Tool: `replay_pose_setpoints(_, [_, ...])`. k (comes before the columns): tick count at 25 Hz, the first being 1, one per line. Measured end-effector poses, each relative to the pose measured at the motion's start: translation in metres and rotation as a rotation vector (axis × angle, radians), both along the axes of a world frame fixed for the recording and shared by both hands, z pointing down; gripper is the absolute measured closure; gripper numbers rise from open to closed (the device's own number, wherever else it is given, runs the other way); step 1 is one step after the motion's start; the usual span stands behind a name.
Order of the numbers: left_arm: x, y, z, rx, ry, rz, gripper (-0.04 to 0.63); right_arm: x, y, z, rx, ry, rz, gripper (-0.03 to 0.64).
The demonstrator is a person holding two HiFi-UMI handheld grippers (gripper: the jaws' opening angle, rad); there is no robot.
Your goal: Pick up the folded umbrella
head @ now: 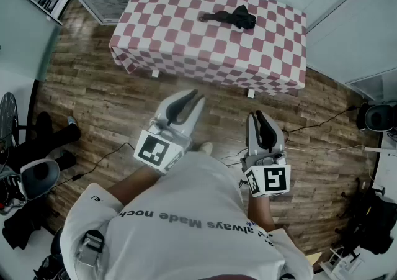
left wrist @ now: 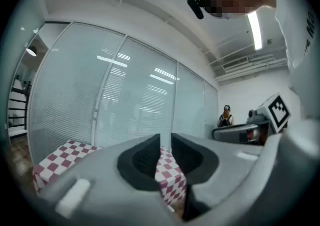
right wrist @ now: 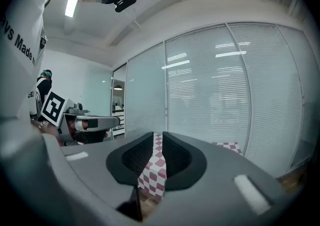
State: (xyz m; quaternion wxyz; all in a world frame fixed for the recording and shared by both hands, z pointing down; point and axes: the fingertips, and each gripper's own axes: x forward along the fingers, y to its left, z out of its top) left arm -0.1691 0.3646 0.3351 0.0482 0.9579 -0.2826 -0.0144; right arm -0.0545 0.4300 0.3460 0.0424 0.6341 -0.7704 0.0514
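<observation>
Wood floor [head: 93,99], checkered table [head: 186,40] with the folded umbrella [head: 231,17] lying near its far edge. Left hand-held gripper [head: 193,97] and right hand-held gripper [head: 258,117] both pinched together, empty, well apart from it.

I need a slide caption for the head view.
Person holds left gripper and right gripper above wooden floor, facing red-and-white checkered table with black folded umbrella.

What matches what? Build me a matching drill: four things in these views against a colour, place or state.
1. folded umbrella
2. checked cloth
3. right claw
4. floor

a. wooden planks
b. red and white
c. black, lying on the cloth
d. shut and empty

Pairs: 1-c, 2-b, 3-d, 4-a
</observation>
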Motion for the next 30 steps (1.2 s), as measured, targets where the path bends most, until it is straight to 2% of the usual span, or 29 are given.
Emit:
replay_pose_setpoints(6, [0.012,-0.005,-0.001,0.005,-0.009,-0.001,0.529,0.012,-0.004,-0.006,0.006,0.005,-0.002,0.56])
replay_pose_setpoints(15, [0.038,-0.007,0.012,-0.031,-0.027,-0.011,0.538,0.047,0.0,0.0,0.007,-0.029,0.022,0.561])
replay_pose_setpoints(25, [0.056,-0.012,0.021,-0.057,-0.008,-0.015,0.543,0.064,-0.005,0.011,-0.015,-0.042,0.015,0.566])
replay_pose_setpoints(30, [0.056,-0.04,0.021,-0.059,0.016,-0.018,0.549,0.062,-0.032,0.01,-0.014,-0.03,0.008,0.575])
